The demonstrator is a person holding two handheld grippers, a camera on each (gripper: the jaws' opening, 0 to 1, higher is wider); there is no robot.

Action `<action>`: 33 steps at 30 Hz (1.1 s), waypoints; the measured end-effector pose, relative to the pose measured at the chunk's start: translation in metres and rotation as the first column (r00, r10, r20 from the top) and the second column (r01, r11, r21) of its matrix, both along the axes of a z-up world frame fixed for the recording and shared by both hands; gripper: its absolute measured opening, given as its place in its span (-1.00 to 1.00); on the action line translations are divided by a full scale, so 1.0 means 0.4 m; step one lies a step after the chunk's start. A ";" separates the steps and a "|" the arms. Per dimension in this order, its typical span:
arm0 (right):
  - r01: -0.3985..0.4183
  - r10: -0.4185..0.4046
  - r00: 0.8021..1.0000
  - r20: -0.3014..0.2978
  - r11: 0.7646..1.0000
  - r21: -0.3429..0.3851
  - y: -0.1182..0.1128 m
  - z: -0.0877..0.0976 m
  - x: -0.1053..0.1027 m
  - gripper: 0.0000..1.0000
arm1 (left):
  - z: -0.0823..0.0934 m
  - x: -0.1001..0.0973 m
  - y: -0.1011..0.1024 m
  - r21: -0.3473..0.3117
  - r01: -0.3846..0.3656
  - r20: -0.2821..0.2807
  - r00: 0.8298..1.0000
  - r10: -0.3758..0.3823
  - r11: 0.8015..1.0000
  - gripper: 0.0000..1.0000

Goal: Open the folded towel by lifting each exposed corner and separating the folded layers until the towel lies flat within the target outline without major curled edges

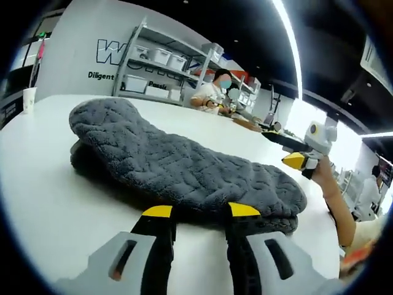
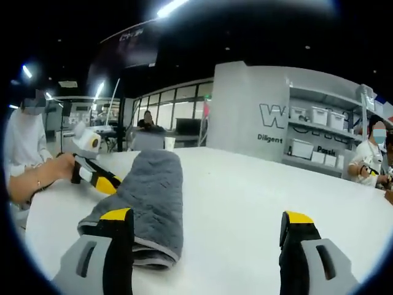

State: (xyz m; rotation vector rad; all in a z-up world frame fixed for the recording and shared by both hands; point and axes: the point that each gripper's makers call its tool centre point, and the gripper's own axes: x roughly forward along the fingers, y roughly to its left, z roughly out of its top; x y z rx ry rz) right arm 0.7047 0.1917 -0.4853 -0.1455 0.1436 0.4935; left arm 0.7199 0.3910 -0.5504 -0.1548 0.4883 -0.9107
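In the left gripper view, the left gripper [image 1: 201, 210] sits at the near edge of the folded grey towel [image 1: 184, 166], jaws a narrow gap apart with the fold edge just at the tips, and whether they pinch the cloth cannot be told. In the right gripper view, the right gripper [image 2: 207, 216] is spread wide and holds nothing, its left jaw overlapping the towel's near end. The towel lies folded on the white table [image 2: 245, 184], with shelving [image 1: 166, 67] beyond it

White table [image 1: 55, 203], grey lettered wall [image 2: 245, 117], storage shelves [image 1: 163, 70], ceiling striplight [image 1: 288, 43]
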 end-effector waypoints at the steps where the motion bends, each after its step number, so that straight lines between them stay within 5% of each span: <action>1: 0.000 0.000 1.000 -0.001 1.000 -0.001 0.000 0.000 0.000 0.98 | 0.000 0.000 0.001 -0.001 -0.004 -0.006 1.000 0.004 1.000 -0.47; 7: 0.005 -0.005 1.000 -0.014 1.000 -0.012 -0.001 -0.009 -0.001 0.98 | -0.009 0.004 0.000 -0.021 -0.038 -0.063 0.997 0.037 0.999 -0.69; 17: 0.006 -0.006 1.000 -0.017 1.000 -0.008 -0.003 -0.010 -0.007 0.98 | -0.003 0.010 -0.002 0.038 -0.059 -0.002 0.998 0.059 0.998 -0.87; 33: -0.027 0.026 0.999 -0.026 0.998 -0.055 0.017 -0.025 -0.014 0.98 | 0.004 -0.017 0.087 0.119 0.069 0.016 0.997 -0.071 0.991 -0.87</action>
